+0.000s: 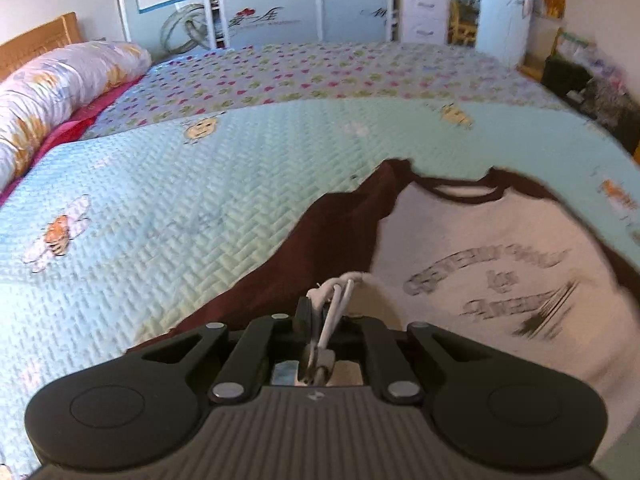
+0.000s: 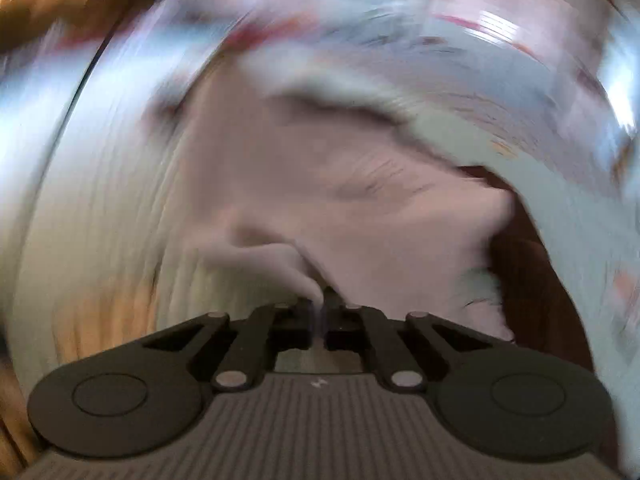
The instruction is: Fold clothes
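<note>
Left gripper (image 1: pixel 320 312) clamped on hem of shirt (image 1: pixel 480 280); right gripper (image 2: pixel 318 308) pinched on blurred pale fabric; soft, light, floppy cloth; edges and corners judged best gripped

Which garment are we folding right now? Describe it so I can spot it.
On the bed, look at the pale blue quilt nearest the camera. The shirt lies there: white body, dark maroon sleeves and collar, grey printed lettering on the chest.

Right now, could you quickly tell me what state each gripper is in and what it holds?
Left gripper: shut on the hem of the shirt.
Right gripper: shut on a fold of the shirt's pale fabric; the picture is blurred.
</note>
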{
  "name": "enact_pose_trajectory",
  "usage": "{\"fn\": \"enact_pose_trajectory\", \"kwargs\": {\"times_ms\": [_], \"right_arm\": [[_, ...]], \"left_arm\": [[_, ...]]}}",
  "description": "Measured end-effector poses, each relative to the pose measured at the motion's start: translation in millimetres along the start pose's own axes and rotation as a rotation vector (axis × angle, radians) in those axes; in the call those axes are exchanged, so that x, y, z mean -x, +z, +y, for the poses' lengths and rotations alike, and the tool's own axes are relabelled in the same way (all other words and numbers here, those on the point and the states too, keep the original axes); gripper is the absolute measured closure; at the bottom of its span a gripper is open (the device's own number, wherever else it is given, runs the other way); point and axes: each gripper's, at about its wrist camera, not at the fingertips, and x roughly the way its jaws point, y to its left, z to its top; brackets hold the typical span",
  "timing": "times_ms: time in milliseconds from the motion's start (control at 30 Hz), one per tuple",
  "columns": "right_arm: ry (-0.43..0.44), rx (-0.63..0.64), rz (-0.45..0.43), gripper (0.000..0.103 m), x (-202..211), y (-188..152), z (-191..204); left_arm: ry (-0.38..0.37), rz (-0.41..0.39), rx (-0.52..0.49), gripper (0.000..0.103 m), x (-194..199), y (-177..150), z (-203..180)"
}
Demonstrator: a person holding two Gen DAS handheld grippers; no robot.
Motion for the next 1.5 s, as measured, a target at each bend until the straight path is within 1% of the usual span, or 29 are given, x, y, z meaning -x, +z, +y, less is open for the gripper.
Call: {"fn": "enact_pose_trajectory", "kwargs": {"times_ms": [33,67,133,167,267,300,333,367,433,467,500,567,667,700,767,900,933,967,1000,1033,1100,1200,1233,1267,1367,1400,1433,1467,1500], "right_arm": [[0.006,-0.147,-0.038,0.077,0.1,16.1,-29.0],[-0.005,-0.223,-0.019,0.065,-9.4,24.0,-49.1],[-0.031,-0.324,0.047,0.064,-32.5,29.8,-79.6],[-0.024,-0.401,0.051,0.064,-37.4,28.9,-92.3],[0.044,-0.643,0.001,0.062,-31.4,13.3,-118.3],[0.023,-0.673,-0.017,0.062,-24.3,8.4,-120.9],[-0.021,-0.664,-0.031,0.061,-13.5,0.8,-116.2],[-0.032,-0.643,-0.038,0.061,-5.2,-4.3,-111.2],[-0.006,-0.629,-0.037,0.056,7.9,-13.8,-103.5],[0.011,-0.67,-0.019,0.054,11.8,-22.5,-101.8],[0.023,-0.721,0.002,0.054,14.9,-31.9,-100.9],[0.097,-0.883,0.02,0.054,19.4,-55.8,-100.1],[0.271,-1.182,0.011,0.054,5.8,-90.0,-103.5],[0.294,-1.268,-0.003,0.054,0.2,-96.9,-104.7],[0.297,-1.42,-0.033,0.052,-8.3,-110.9,-112.0],[0.317,-1.575,-0.116,0.052,-26.3,-119.3,-122.0],[0.325,-1.578,-0.114,0.053,-30.4,-117.5,-122.6],[0.334,-1.572,-0.106,0.062,-34.8,-115.2,-122.7],[0.321,-1.558,-0.096,0.09,-36.7,-112.2,-122.7],[0.305,-1.517,-0.094,0.1,-36.3,-108.0,-121.6],[0.263,-1.405,-0.097,0.1,-30.0,-97.5,-117.4],[0.178,-1.166,-0.141,0.1,15.1,-71.9,-104.6],[0.144,-1.043,-0.177,0.1,36.8,-59.6,-95.8],[0.105,-0.873,-0.222,0.1,63.7,-44.1,-80.4],[0.014,-0.48,-0.27,0.1,124.6,-29.5,-32.3],[-0.005,-0.439,-0.225,0.1,129.3,-36.1,-26.5],[-0.02,-0.432,-0.157,0.098,128.1,-47.0,-24.8],[-0.035,-0.425,-0.09,0.094,126.8,-58.0,-23.1],[-0.07,-0.45,-0.018,0.091,119.5,-73.7,-25.9]], "left_arm": [[0.01,0.019,0.002,0.097,-8.5,-1.5,-2.6],[0.01,0.038,0.002,0.097,-16.0,-2.9,-4.7],[0.024,0.067,-0.01,0.097,-29.9,-6.4,-10.2],[0.036,0.078,-0.02,0.097,-36.1,-8.4,-13.1],[0.042,0.091,-0.032,0.097,-45.9,-12.7,-15.3],[0.042,0.094,-0.028,0.097,-47.6,-12.5,-14.4],[0.042,0.098,-0.023,0.097,-49.4,-12.3,-13.4],[0.044,0.1,-0.019,0.097,-50.9,-12.3,-11.8],[0.045,0.1,-0.017,0.097,-51.7,-12.4,-10.8],[0.045,0.1,-0.017,0.096,-51.8,-12.5,-10.4],[0.045,0.101,-0.014,0.096,-51.7,-12.9,-10.4],[0.046,0.103,-0.01,0.096,-51.4,-13.7,-10.3],[0.052,0.105,-0.014,0.096,-50.3,-15.6,-11.4],[0.054,0.105,-0.015,0.096,-49.8,-16.3,-11.8],[0.056,0.103,-0.023,0.096,-46.9,-17.7,-12.3],[0.055,0.108,-0.013,0.096,-41.2,-23.2,-8.6],[0.055,0.11,-0.009,0.096,-39.6,-25.4,-7.2],[0.054,0.113,-0.005,0.096,-37.9,-27.8,-5.8],[0.052,0.115,0.001,0.096,-34.6,-31.1,-3.7],[0.047,0.113,0.01,0.096,-28.3,-34.9,-0.3],[0.029,0.101,0.029,0.097,-12.0,-42.5,8.4],[-0.005,0.076,0.044,0.097,28.7,-55.6,27.4],[-0.028,0.071,0.043,0.097,45.1,-66.4,32.1],[-0.051,0.066,0.043,0.097,61.4,-77.3,36.9],[-0.117,0.058,0.038,0.096,107.9,-110.4,50.3],[-0.112,0.099,0.016,0.096,105.2,-126.2,49.1],[-0.105,0.144,-0.005,0.096,101.5,-142.3,47.8],[-0.091,0.212,-0.013,0.096,92.0,-160.5,46.4],[-0.078,0.268,-0.016,0.096,83.2,-175.3,44.5]]}}
